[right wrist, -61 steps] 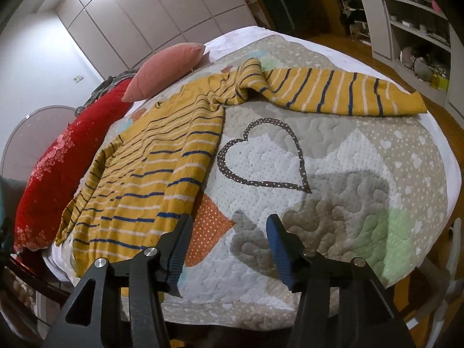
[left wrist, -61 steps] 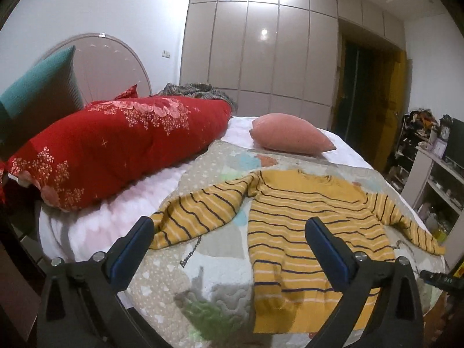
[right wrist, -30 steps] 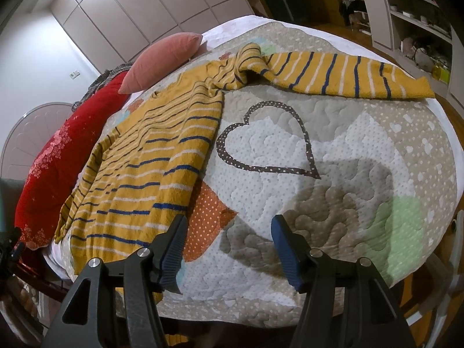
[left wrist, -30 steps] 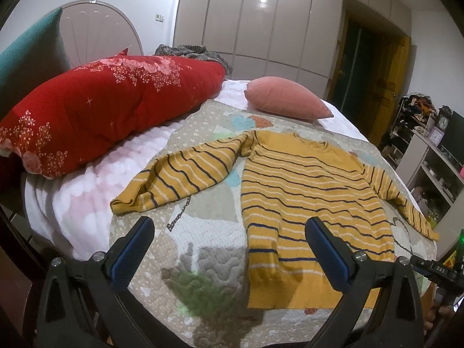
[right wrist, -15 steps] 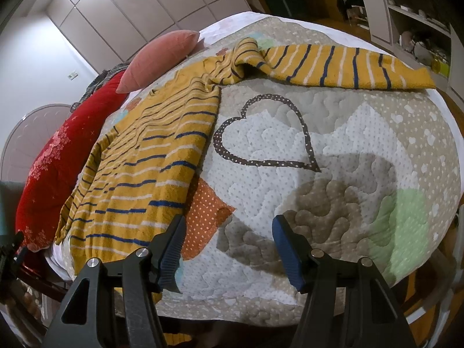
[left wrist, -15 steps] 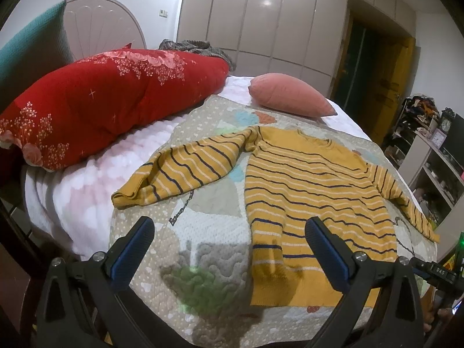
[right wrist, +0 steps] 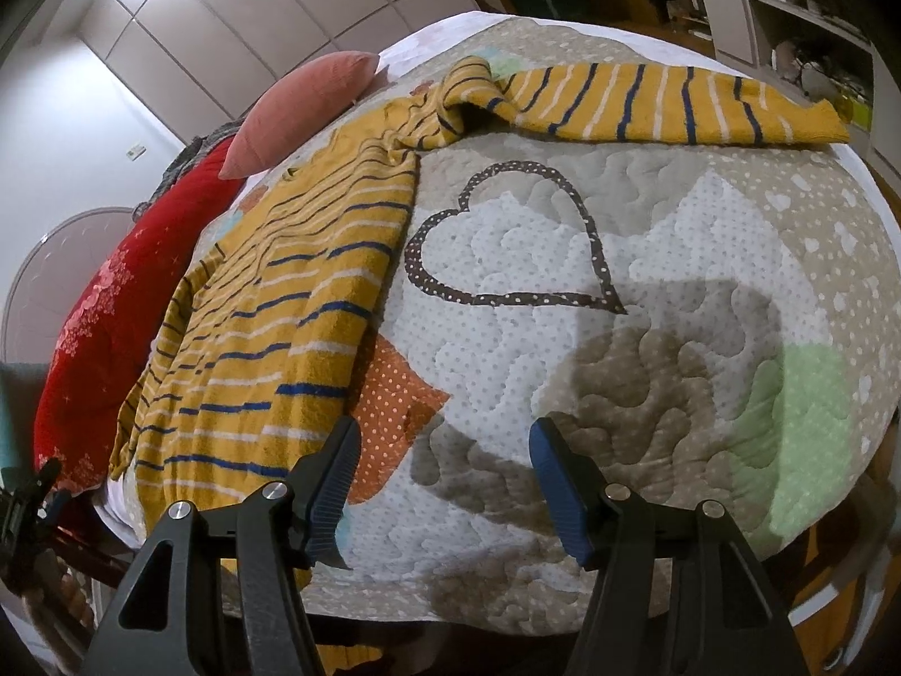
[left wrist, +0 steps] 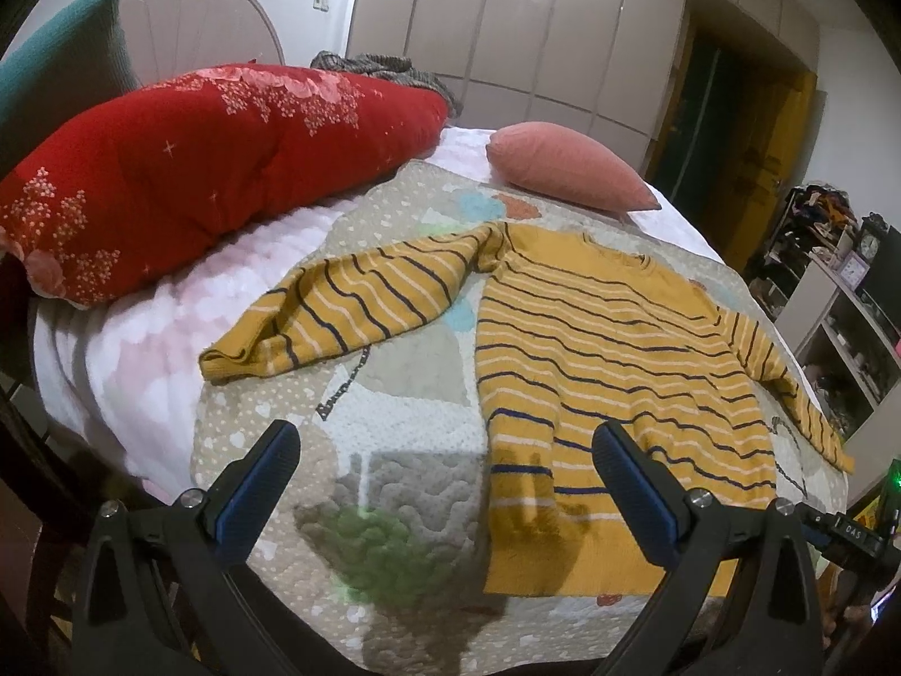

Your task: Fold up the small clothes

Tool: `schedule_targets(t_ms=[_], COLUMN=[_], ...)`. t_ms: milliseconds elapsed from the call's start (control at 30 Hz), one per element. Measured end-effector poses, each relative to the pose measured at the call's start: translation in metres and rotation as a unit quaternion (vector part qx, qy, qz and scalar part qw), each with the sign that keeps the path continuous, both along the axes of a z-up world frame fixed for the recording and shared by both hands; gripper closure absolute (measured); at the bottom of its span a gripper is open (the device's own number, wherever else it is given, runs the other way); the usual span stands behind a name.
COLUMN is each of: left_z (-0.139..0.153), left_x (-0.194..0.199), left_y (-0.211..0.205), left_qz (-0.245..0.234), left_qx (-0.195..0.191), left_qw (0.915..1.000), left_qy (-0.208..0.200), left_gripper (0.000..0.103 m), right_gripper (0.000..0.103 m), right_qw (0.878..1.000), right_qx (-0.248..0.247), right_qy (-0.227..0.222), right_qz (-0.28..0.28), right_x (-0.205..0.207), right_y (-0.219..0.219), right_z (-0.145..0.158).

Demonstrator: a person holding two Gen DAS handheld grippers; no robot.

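A yellow sweater [left wrist: 608, 349] with dark blue and white stripes lies flat on a patchwork quilt [left wrist: 405, 388], both sleeves spread out. In the right wrist view the sweater [right wrist: 293, 293] lies left, and its right sleeve [right wrist: 664, 104] stretches across the far side. My left gripper [left wrist: 445, 476] is open and empty, above the quilt near the sweater's hem and left edge. My right gripper [right wrist: 445, 476] is open and empty, above the quilt just right of the hem.
A big red floral pillow [left wrist: 214, 169] and a pink cushion [left wrist: 563, 166] lie at the head of the bed. A teal cushion [left wrist: 56, 56] leans at far left. Shelves [left wrist: 844, 304] with clutter stand right of the bed. Wardrobe doors [left wrist: 507, 22] fill the back wall.
Both grippers have drifted slightly in view, staying open. The sweater has not moved.
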State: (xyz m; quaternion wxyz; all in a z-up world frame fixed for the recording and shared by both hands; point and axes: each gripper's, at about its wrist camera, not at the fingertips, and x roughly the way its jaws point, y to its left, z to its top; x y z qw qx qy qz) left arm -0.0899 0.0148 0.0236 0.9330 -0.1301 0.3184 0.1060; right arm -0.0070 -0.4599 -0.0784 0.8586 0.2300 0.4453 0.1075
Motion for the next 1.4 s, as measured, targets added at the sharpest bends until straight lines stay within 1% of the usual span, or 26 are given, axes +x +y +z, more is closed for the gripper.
schedule_targets(t_ms=[300, 367, 467, 567, 733, 767, 867, 1000, 1067, 1133, 1167, 1200, 1233, 1267, 1300, 1400], left_z=[-0.005, -0.005, -0.005, -0.010, -0.021, -0.022, -0.022, -0.020, -0.021, -0.022, -0.022, -0.022, -0.021, -0.020, -0.018, -0.015], left_x=[0.016, 0.019, 0.023, 0.029, 0.042, 0.044, 0.049, 0.054, 0.056, 0.058, 0.060, 0.062, 0.063, 0.064, 0.065, 0.068], left_y=[-0.013, -0.015, -0.016, -0.017, -0.010, -0.009, -0.010, -0.013, -0.015, -0.018, -0.020, -0.022, -0.024, -0.027, -0.030, -0.038], left_qz=[-0.015, -0.016, -0.018, -0.018, -0.015, -0.015, -0.014, -0.017, -0.019, -0.022, -0.024, -0.027, -0.030, -0.035, -0.037, -0.048], left_qx=[0.005, 0.005, 0.004, 0.007, -0.016, -0.018, -0.015, -0.011, -0.011, -0.009, -0.009, -0.008, -0.008, -0.007, -0.004, 0.004], left_qw=[0.9998, 0.9997, 0.9997, 0.9995, 0.9988, 0.9986, 0.9986, 0.9985, 0.9984, 0.9981, 0.9980, 0.9977, 0.9976, 0.9975, 0.9975, 0.9974], left_qy=[0.014, 0.016, 0.015, 0.023, 0.045, 0.047, 0.048, 0.051, 0.053, 0.056, 0.058, 0.061, 0.061, 0.061, 0.059, 0.054], left_gripper=[0.000, 0.000, 0.000, 0.000, 0.000, 0.000, 0.000, 0.000, 0.000, 0.000, 0.000, 0.000, 0.000, 0.000, 0.000, 0.000], right_gripper=[0.036, 0.036, 0.036, 0.036, 0.036, 0.036, 0.036, 0.036, 0.036, 0.040, 0.053, 0.077, 0.089, 0.094, 0.095, 0.097], right_qw=[1.000, 0.999, 0.998, 0.996, 0.991, 0.990, 0.983, 0.968, 0.962, 0.955, 0.953, 0.952, 0.952, 0.953, 0.953, 0.953], right_qx=[0.006, 0.010, 0.020, 0.024, 0.035, 0.037, 0.066, 0.109, 0.113, 0.118, 0.119, 0.117, 0.119, 0.122, 0.119, 0.085], right_qy=[-0.017, -0.028, -0.042, -0.037, -0.035, -0.036, -0.039, -0.048, -0.049, -0.050, -0.047, -0.041, -0.038, -0.038, -0.044, -0.066], right_qz=[0.001, -0.011, -0.043, -0.077, -0.124, -0.134, -0.167, -0.220, -0.244, -0.266, -0.273, -0.281, -0.279, -0.276, -0.276, -0.284], right_x=[0.004, 0.004, 0.008, 0.020, 0.043, 0.048, 0.064, 0.087, 0.097, 0.108, 0.112, 0.117, 0.121, 0.122, 0.122, 0.111], right_y=[0.000, -0.008, -0.031, -0.056, -0.085, -0.091, -0.114, -0.150, -0.161, -0.173, -0.177, -0.182, -0.186, -0.189, -0.193, -0.201], right_z=[0.002, 0.004, 0.006, 0.003, -0.002, -0.003, -0.007, -0.010, -0.010, -0.009, -0.008, -0.007, -0.005, -0.004, 0.001, 0.021])
